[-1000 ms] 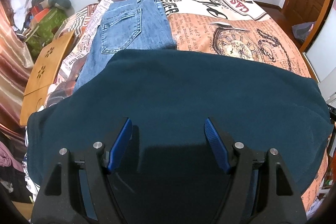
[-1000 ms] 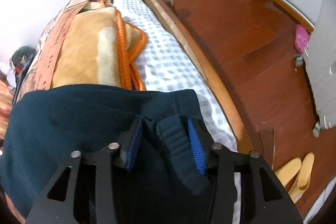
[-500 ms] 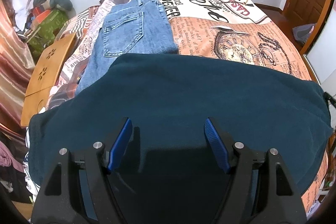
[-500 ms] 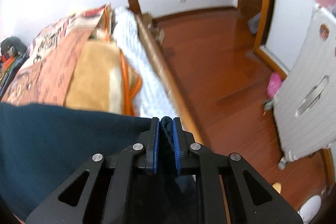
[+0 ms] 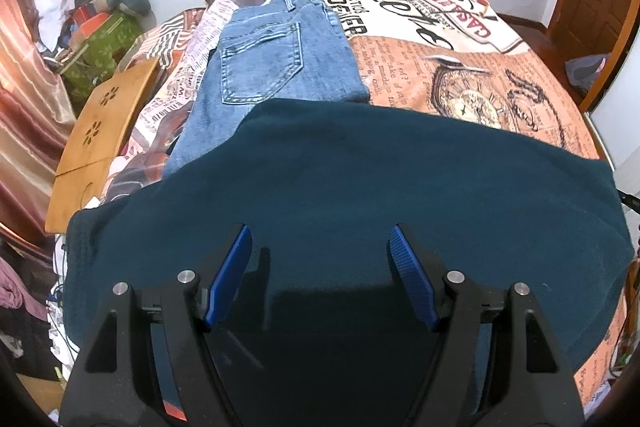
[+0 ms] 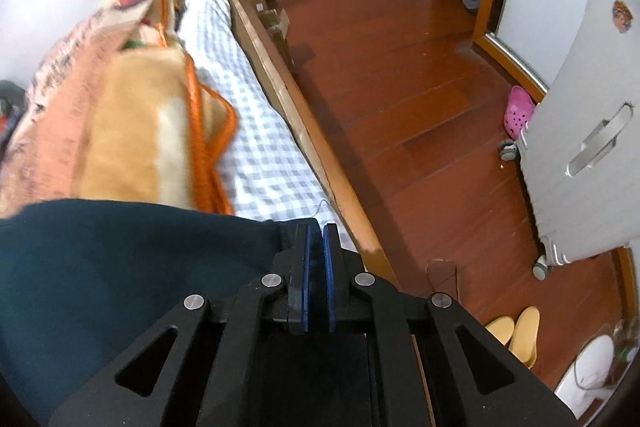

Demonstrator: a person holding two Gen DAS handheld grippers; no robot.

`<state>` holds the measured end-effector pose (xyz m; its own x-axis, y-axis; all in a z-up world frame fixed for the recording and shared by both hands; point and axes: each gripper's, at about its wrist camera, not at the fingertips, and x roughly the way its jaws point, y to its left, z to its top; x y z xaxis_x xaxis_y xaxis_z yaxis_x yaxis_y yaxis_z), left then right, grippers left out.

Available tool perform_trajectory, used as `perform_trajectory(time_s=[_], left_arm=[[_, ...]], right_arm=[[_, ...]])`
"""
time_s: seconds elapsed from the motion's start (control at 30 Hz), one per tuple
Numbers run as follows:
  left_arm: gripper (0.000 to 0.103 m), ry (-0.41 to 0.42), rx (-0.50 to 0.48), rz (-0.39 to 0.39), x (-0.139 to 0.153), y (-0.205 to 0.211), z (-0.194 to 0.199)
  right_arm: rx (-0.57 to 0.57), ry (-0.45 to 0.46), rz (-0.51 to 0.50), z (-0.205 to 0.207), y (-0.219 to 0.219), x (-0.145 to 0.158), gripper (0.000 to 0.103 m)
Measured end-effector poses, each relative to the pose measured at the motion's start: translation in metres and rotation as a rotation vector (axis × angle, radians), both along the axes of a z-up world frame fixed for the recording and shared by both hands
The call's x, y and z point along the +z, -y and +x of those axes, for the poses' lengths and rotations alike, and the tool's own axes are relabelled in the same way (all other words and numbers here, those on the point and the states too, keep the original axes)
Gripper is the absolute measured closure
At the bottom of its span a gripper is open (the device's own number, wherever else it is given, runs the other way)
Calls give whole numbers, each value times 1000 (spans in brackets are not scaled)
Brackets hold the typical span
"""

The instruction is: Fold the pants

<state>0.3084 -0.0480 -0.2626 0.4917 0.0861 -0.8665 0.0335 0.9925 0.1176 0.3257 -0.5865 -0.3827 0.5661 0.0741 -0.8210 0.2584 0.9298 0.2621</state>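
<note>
The right claw is clamped tight on an edge of the dark teal pants, with only a sliver of fabric between its blue pads; the cloth spreads away to the left of it, over the side of the bed. The left claw stands wide apart above the same pants, gripping nothing; the teal cloth lies flat under and ahead of its fingers, covering the near part of the printed blanket. Beyond the far edge of the pants lies a pair of blue jeans, partly tucked under them; to the left stands a small wooden table. On the right claw's side, a folded orange-edged blanket lies beside the pants; past the wooden bed rail are the wood floor, a grey suitcase, a pink clog and yellow slippers.
</note>
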Motion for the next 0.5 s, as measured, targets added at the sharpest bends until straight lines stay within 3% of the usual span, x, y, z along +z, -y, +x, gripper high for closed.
perform_trajectory(time_s=[0.1, 0.17, 0.2, 0.5], left_arm=[[32, 20, 0, -21, 8, -3, -6], [32, 30, -8, -34, 13, -4, -12], [32, 33, -14, -41, 16, -4, -16], [32, 37, -103, -83, 29, -11, -68]], right_arm=[[36, 59, -13, -21, -7, 35, 90], [72, 105, -18, -37, -18, 59, 74], [96, 131, -23, -43, -29, 71, 72], [399, 277, -6, -88, -148, 131, 70]])
